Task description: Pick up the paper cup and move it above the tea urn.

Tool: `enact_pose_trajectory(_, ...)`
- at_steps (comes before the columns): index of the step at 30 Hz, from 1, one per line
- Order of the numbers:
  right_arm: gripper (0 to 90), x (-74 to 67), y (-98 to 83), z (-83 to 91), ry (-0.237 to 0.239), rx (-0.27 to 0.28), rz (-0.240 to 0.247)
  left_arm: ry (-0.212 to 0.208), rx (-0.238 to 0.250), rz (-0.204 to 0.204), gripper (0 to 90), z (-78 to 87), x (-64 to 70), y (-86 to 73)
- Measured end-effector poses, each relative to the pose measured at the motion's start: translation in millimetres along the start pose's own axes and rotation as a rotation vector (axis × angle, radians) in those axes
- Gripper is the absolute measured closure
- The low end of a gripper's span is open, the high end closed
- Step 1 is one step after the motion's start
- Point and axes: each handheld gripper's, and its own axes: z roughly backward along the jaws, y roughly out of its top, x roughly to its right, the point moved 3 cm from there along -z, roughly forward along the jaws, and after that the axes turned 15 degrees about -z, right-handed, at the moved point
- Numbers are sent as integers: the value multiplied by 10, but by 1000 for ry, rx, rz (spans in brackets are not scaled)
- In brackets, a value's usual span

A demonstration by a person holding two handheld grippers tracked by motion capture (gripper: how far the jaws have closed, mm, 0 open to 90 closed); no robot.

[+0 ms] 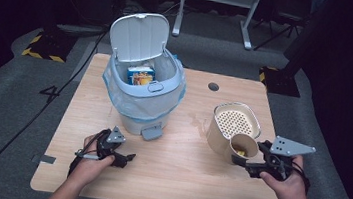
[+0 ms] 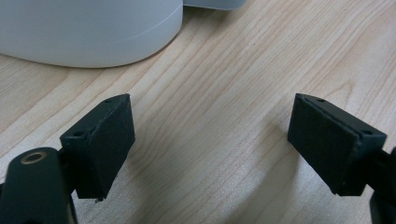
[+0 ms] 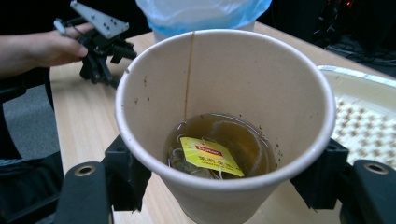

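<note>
My right gripper (image 1: 250, 154) (image 3: 224, 182) is shut on a paper cup (image 1: 242, 146) (image 3: 224, 79), its jaws pressing on opposite sides of the cup's wall. The cup is upright, lifted off the table. It holds brown tea and a tea bag with a yellow tag (image 3: 211, 155). It hangs against the near side of a beige container with a perforated strainer insert (image 1: 235, 120) (image 3: 366, 116). At the near left, my left gripper (image 1: 125, 159) (image 2: 210, 144) rests low over the wood, jaws open with nothing between them. It lies just in front of the bin (image 1: 142, 93) (image 2: 88, 32).
The white pedal bin has its lid up and a blue bag liner. A blue and yellow box (image 1: 140, 75) lies inside, and its pedal (image 1: 151, 133) points toward me. The wooden table (image 1: 175, 180) has a cable hole (image 1: 213, 86) at the back. Dark floor surrounds the table.
</note>
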Motion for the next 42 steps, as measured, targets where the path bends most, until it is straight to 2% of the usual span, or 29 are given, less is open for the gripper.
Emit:
enact_pose_trajectory(1, 311, 14, 73, 19, 0, 10, 0, 0, 0, 0, 151, 0, 0, 0)
enact_pose_trajectory(8, 311, 94, 269, 58, -13, 32, 5, 0, 0, 0, 151, 0, 0, 0)
enact_pose_trajectory(16, 311, 289, 495, 74, -44, 46, 0, 0, 0, 0, 151, 0, 0, 0)
enact_pose_trajectory(23, 313, 512, 707, 74, -90, 69, 31, 0, 0, 1, 151, 0, 0, 0)
enact_pose_trajectory(26, 314, 566, 742, 65, -101, 68, 37, 0, 0, 0, 151, 0, 0, 0)
enact_pose_trajectory(35, 316, 874, 918, -14, -158, 73, 61, -3, 0, -1, 151, -1, -1, 0)
enact_pose_trajectory(37, 316, 893, 926, -25, -160, 73, 62, -3, 1, -1, 151, -1, -2, 0)
enact_pose_trajectory(41, 316, 989, 944, -100, -176, 58, 83, -3, 0, -1, 151, -1, -1, 0)
enact_pose_trajectory(42, 317, 1034, 943, -142, -186, 49, 103, -3, 0, -2, 151, -1, -2, 0)
